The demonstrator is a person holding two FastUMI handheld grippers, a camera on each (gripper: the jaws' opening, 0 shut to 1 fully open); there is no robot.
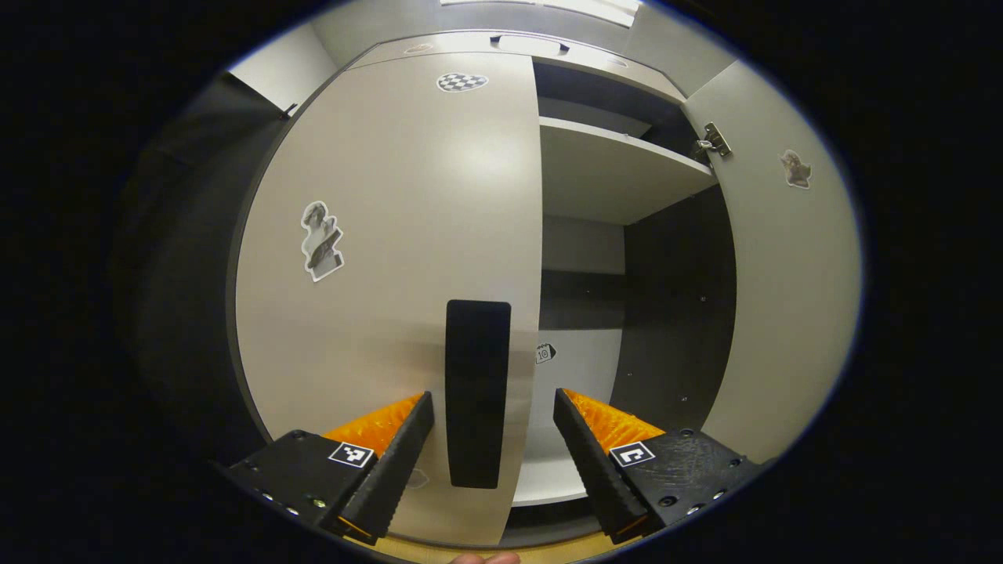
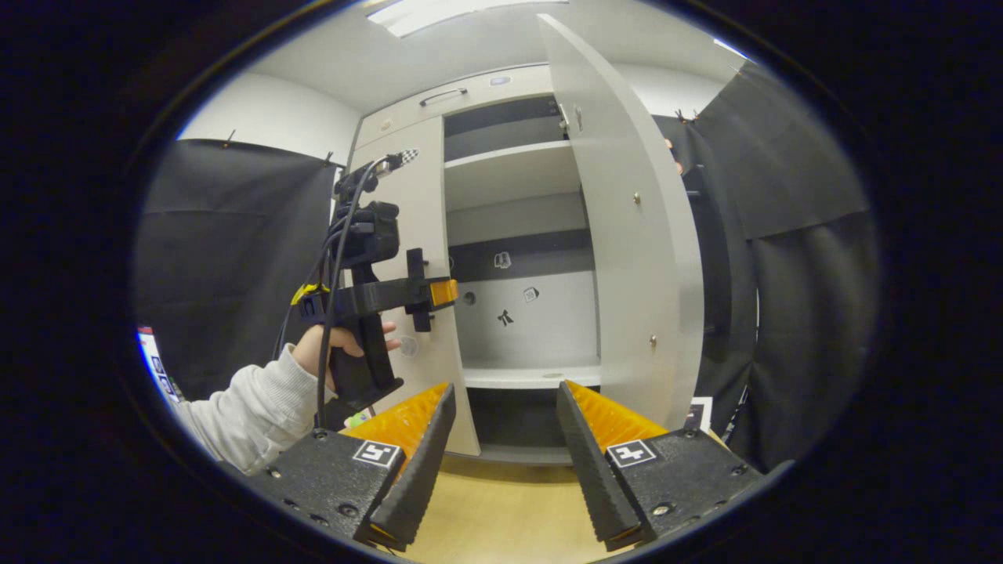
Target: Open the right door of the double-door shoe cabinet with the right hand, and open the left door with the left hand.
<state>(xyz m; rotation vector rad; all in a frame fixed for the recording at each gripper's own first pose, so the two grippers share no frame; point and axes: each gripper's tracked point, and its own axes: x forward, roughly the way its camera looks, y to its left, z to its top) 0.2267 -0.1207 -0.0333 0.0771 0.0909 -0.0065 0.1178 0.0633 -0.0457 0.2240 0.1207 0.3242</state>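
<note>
1. Shoe cabinet (image 2: 501,86) at the booth's back wall, pale-fronted, double-doored, with a drawer front and bar pull along its top.
2. Right door (image 2: 627,258) swung wide on its hinges, edge-on toward the right gripper view, small pegs showing on its inner face.
3. Left door (image 1: 392,258) closed flat against the carcass, carrying a checkered sticker near its top and a figure sticker on its left half.
4. Tall black handle (image 1: 478,392) fixed along the left door's right edge, low down, beside the open bay.
5. Left gripper (image 1: 494,415) up close to that handle, fingers spread wide on either side of it, handle framed in the gap, contact with either finger impossible to judge.
6. Same left gripper (image 2: 431,294) seen from the side in the right gripper view, tips up against the left door at handle height, held by a hand (image 2: 337,345) in a pale sleeve (image 2: 251,411), cables trailing from its body.
7. Right gripper (image 2: 505,415) back from the cabinet, well apart from both doors, fingers spread wide and gripping nothing, above a light wooden floor (image 2: 509,509).
8. Open bay showing an upper shelf (image 1: 611,168) and a lower shelf (image 2: 533,376), with small stickers on the back panel (image 2: 533,313).
9. Metal hinge (image 1: 713,141) visible at the top of the right door in the left gripper view, plus one sticker on that door's inner face.
10. Black curtain (image 2: 791,258) hanging on either side of the cabinet.
</note>
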